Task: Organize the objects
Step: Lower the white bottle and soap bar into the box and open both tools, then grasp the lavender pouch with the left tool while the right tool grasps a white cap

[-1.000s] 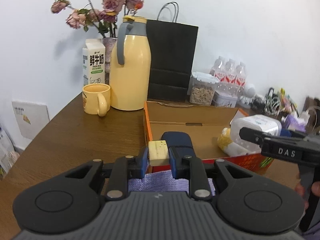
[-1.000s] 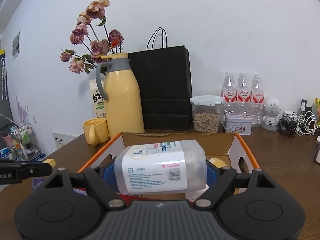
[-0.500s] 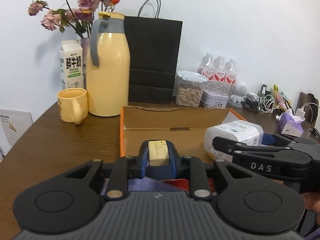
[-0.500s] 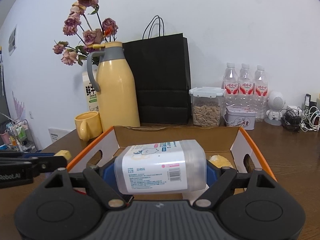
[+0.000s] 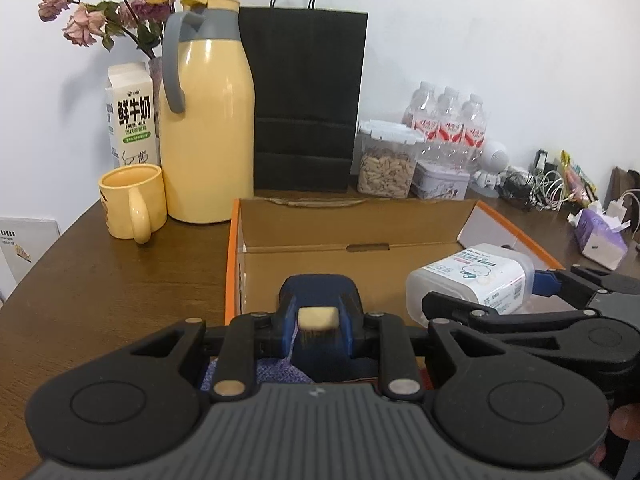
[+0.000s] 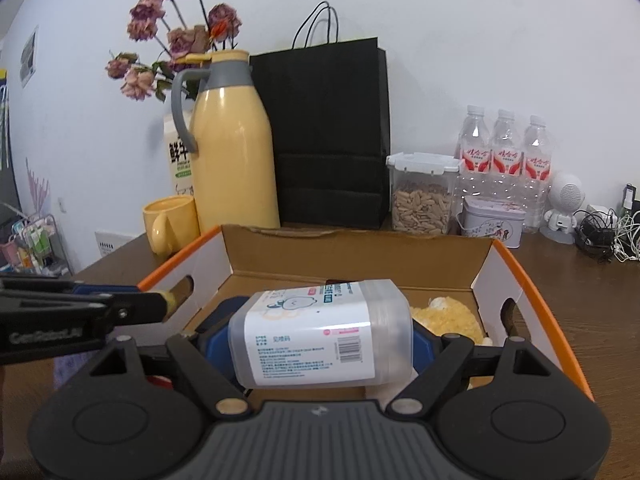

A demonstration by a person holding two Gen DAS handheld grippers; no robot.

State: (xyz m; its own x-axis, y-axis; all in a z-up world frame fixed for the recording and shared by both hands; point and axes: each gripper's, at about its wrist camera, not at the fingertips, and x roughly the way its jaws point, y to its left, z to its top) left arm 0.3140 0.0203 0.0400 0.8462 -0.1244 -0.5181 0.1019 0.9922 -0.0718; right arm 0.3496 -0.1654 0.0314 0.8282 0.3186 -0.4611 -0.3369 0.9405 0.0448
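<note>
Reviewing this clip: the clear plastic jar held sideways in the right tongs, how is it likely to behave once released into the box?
The clear plastic jar lies on its side in the right tongs, so its rounded body may roll on the cardboard box floor. Its smooth wall and glossy label look slippery. It probably is stiff: the wide grip shows no visible denting.

Dark wooden worktop (image 5: 100, 280) against a plain white wall (image 5: 480, 40)
A white wall plate (image 6: 107, 243) sits low on the wall left of the worktop, evenly lit, soft shadows behind
</note>
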